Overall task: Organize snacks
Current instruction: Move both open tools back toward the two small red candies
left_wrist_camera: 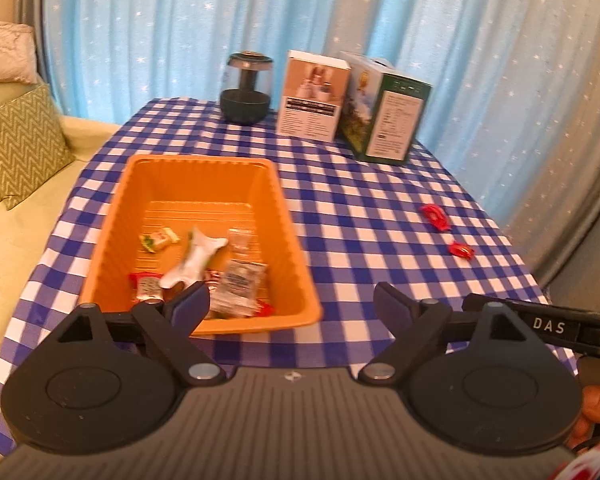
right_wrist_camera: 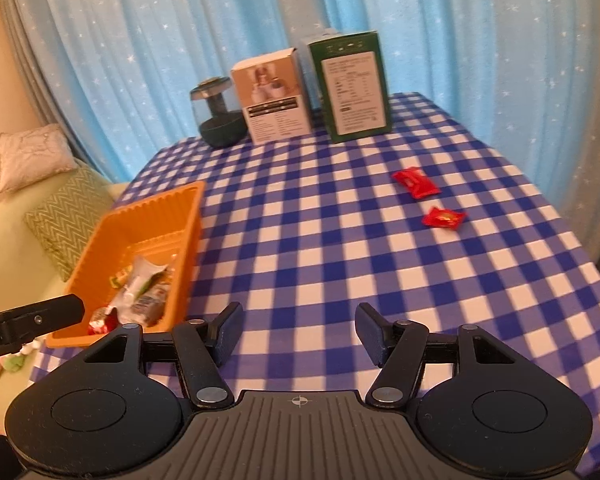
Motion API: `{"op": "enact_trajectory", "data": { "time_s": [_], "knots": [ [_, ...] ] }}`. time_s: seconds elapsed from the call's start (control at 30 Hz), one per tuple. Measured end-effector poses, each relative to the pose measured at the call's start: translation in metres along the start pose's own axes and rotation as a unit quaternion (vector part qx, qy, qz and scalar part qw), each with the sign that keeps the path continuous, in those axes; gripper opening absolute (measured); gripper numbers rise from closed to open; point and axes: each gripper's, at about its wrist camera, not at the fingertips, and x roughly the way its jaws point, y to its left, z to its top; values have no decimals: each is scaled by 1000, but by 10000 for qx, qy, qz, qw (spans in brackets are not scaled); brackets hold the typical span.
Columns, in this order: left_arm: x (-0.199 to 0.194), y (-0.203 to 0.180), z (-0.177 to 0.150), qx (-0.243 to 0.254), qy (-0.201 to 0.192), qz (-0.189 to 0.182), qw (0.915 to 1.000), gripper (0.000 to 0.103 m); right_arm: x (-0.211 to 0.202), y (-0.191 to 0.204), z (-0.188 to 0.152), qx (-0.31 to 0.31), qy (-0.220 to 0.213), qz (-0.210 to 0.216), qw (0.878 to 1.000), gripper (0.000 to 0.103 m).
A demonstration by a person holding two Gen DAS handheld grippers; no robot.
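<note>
While both tools hang above the near table edge, we note the left gripper and right gripper each spread wide, holding nothing. At 10 o'clock from the right gripper sits the orange basket, already holding several wrapped snacks. Farther out, at 1 o'clock, two red candies lie apart on the checked tablecloth. We judge them light, crinkly, slippery in foil; best pinched across the padded middle, not the twisted ends. Beyond them, at 12 o'clock, stand a dark jar and two boxes.
</note>
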Motion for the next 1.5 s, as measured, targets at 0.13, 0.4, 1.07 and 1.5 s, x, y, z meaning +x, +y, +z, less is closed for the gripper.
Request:
{"op": "enact_trajectory", "data": {
  "time_s": [0.13, 0.4, 1.07, 1.5],
  "knots": [
    [0, -16, -4, 95, 41, -78, 9999, 91, -9, -11, -3, -11, -34, -132, 9999, 63],
    [2, -43, -7, 271, 89, -229, 9993, 93, -21, -35, -9, 121, -63, -378, 9992, 64],
    [15, -76, -7, 266, 100, -619, 9977, 94, -35, -75, -10, 386, -122, -617, 9973, 64],
    [44, -111, 4, 739, -78, -653, 9951, 94, -24, -107, 4, 306, -197, -758, 9965, 64]
  ]
}}
